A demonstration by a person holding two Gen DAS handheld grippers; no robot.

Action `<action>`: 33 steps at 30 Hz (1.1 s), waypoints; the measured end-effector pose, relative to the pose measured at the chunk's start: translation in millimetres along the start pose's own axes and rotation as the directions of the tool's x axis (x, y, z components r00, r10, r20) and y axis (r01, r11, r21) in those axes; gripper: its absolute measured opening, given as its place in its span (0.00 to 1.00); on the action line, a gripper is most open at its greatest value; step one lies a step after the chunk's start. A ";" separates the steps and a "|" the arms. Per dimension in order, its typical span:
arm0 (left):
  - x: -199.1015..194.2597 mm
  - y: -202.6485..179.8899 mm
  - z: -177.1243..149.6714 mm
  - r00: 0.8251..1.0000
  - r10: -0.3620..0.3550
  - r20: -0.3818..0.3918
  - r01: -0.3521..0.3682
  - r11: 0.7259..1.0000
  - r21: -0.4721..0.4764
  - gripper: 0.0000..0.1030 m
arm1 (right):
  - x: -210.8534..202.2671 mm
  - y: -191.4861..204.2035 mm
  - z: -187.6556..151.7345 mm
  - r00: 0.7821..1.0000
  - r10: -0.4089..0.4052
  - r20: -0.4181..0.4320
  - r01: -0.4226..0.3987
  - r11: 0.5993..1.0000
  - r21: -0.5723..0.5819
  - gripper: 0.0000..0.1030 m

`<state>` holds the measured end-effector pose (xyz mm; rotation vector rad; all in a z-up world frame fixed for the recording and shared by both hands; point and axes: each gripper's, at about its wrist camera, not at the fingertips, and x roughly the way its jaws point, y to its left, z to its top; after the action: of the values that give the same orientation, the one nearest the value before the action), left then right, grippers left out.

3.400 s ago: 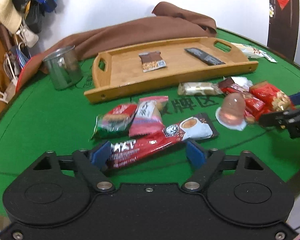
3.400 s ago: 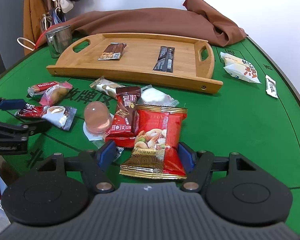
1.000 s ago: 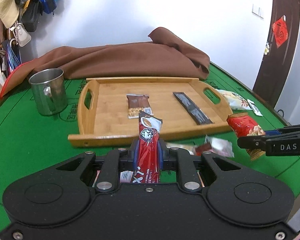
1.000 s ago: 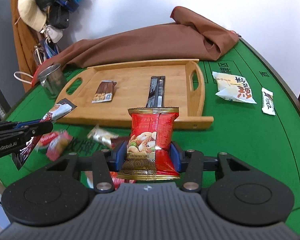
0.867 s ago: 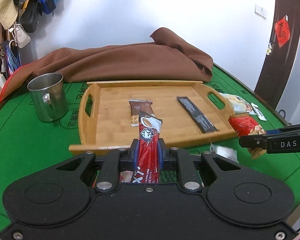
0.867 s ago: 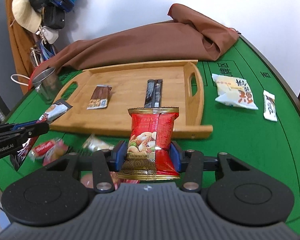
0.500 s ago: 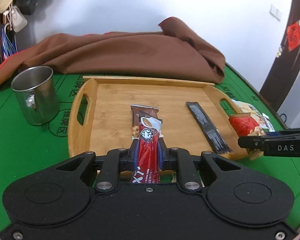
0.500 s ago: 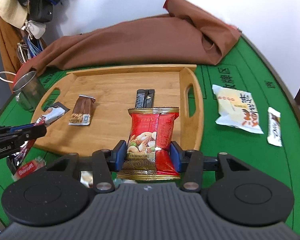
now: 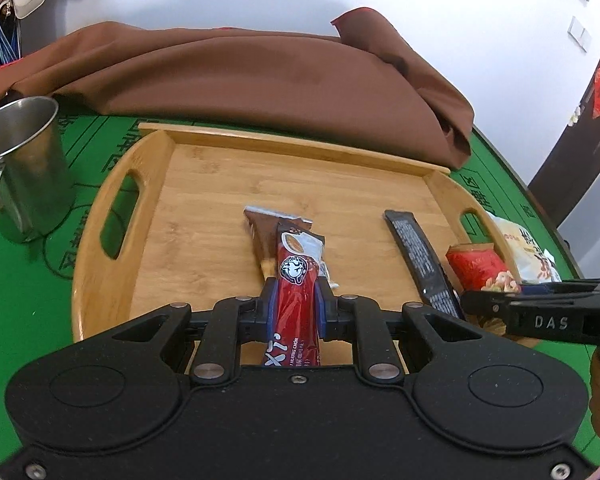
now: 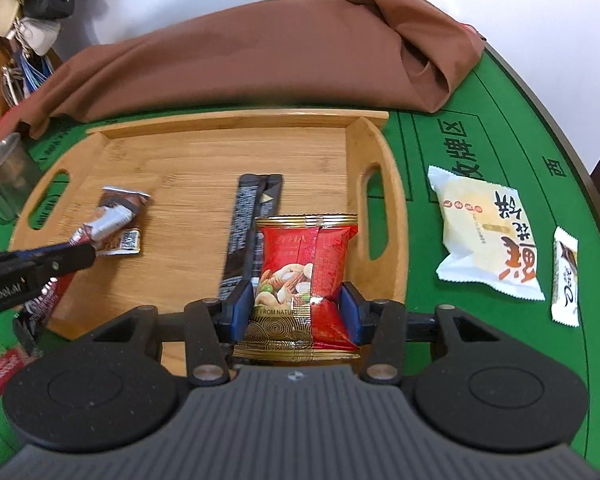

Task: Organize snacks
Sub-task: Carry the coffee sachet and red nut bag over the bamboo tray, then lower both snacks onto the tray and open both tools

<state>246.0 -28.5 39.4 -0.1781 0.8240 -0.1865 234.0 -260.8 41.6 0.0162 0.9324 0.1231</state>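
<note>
My left gripper (image 9: 294, 306) is shut on a long red coffee stick packet (image 9: 298, 280) and holds it over the front of the wooden tray (image 9: 204, 184). My right gripper (image 10: 296, 308) is shut on a red nut packet (image 10: 306, 264) above the tray's right front part (image 10: 376, 144). A brown snack bar (image 9: 262, 232) and a black stick packet (image 9: 418, 254) lie in the tray. The right gripper's arm shows at the right of the left wrist view (image 9: 540, 318), with the nut packet (image 9: 482, 270) in it.
A steel mug (image 9: 20, 168) stands left of the tray. A brown cloth (image 9: 260, 68) is heaped behind it. A pale yellow packet (image 10: 484, 232) and a small white packet (image 10: 565, 276) lie on the green felt to the right. A red packet (image 10: 4, 366) lies front left.
Both grippers have moved forward with their packets, from over the felt in front of the tray to over the tray itself. The view tilted down towards the tray.
</note>
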 end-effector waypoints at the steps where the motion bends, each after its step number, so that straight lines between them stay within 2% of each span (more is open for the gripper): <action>1: 2.7 -0.4 2.2 1.000 0.002 0.001 -0.002 1.000 -0.002 0.17 | 1.8 -0.2 0.6 1.000 0.000 -0.002 0.000 1.000 -0.003 0.49; 9: 22.0 -2.1 12.5 0.999 0.036 0.000 -0.036 0.999 0.012 0.17 | 12.1 6.0 7.7 1.000 0.010 -0.003 -0.010 1.000 -0.024 0.49; 23: 44.6 2.7 24.1 0.998 0.066 0.015 -0.066 0.998 -0.018 0.17 | 28.8 18.6 21.6 0.999 0.049 -0.011 -0.049 0.999 -0.006 0.50; 28: 43.8 1.4 22.3 0.996 0.081 0.028 -0.081 0.997 -0.022 0.19 | 27.7 22.9 19.9 0.998 0.058 -0.009 -0.058 0.998 -0.014 0.55; 30: 39.3 0.8 21.3 0.996 0.085 0.040 -0.084 0.996 -0.021 0.28 | 26.2 23.7 20.1 0.999 0.048 -0.003 -0.048 0.999 -0.018 0.63; 33: 26.4 -1.3 20.0 0.996 0.067 0.065 -0.067 0.998 -0.002 0.45 | 21.4 25.4 20.7 0.999 0.047 0.007 -0.047 0.999 -0.019 0.65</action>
<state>278.2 -34.2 34.3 -0.1553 0.7640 -0.1168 260.7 -232.3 38.5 0.0207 0.9232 0.1753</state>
